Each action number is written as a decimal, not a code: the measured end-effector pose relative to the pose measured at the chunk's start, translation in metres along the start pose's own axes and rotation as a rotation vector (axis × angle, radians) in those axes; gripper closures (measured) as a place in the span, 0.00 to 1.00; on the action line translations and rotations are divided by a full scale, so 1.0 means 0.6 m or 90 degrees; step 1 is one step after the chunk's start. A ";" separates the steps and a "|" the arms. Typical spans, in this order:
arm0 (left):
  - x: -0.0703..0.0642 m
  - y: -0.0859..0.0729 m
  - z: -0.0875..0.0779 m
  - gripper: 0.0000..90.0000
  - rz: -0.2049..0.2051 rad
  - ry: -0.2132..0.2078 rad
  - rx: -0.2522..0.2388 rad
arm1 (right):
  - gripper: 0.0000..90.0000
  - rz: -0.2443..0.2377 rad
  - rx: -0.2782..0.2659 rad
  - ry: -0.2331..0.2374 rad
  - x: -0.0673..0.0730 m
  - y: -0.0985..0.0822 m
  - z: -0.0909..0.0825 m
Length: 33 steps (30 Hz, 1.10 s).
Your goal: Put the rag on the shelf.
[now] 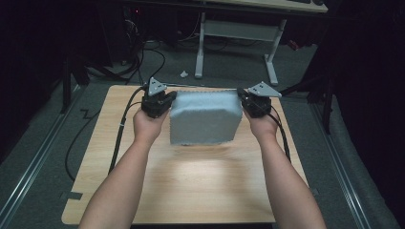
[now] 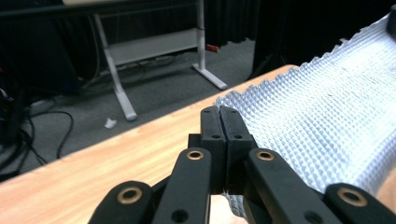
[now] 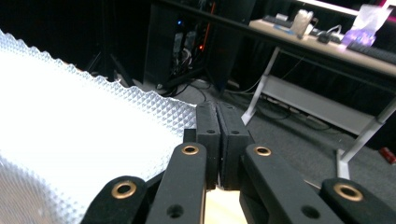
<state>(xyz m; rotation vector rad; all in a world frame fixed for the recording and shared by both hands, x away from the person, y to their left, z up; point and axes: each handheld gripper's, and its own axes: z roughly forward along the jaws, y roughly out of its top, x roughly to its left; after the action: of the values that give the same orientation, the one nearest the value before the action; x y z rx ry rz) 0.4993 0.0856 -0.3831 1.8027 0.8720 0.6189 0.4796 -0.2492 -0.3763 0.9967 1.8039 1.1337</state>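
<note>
Up above the wooden bench (image 1: 191, 181), a pale blue waffle-textured cloth (image 1: 205, 117) hangs stretched between both tools. At the cloth's left corner the left hand-held gripper (image 2: 219, 122) has its jaws pressed together on the fabric; at the cloth's right corner the right hand-held gripper (image 3: 217, 126) is clamped likewise. No readable writing appears on the cloth or either gripper.

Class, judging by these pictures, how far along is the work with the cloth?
Done: both corners are gripped; the left gripper and right gripper are shut on the pale blue cloth. In hand: it is held stretched above the wooden table. Left: laying or folding it, presumably.
</note>
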 end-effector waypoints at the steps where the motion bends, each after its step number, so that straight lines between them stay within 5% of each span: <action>1: 0.001 -0.003 0.001 0.99 -0.002 -0.003 0.003 | 1.00 0.001 0.003 0.004 0.000 -0.005 0.002; 16: -0.006 -0.071 0.004 0.99 -0.034 -0.057 0.054 | 0.99 0.032 0.032 0.044 0.019 -0.065 -0.003; 33: -0.014 -0.136 0.013 0.99 -0.072 -0.091 0.073 | 0.99 0.041 0.060 0.064 0.046 -0.122 0.002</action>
<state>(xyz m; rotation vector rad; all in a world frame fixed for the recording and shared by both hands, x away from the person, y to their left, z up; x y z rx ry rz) 0.4770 0.0941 -0.4617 1.8605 0.9195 0.3704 0.4544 -0.2457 -0.4501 1.0756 1.9331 1.1650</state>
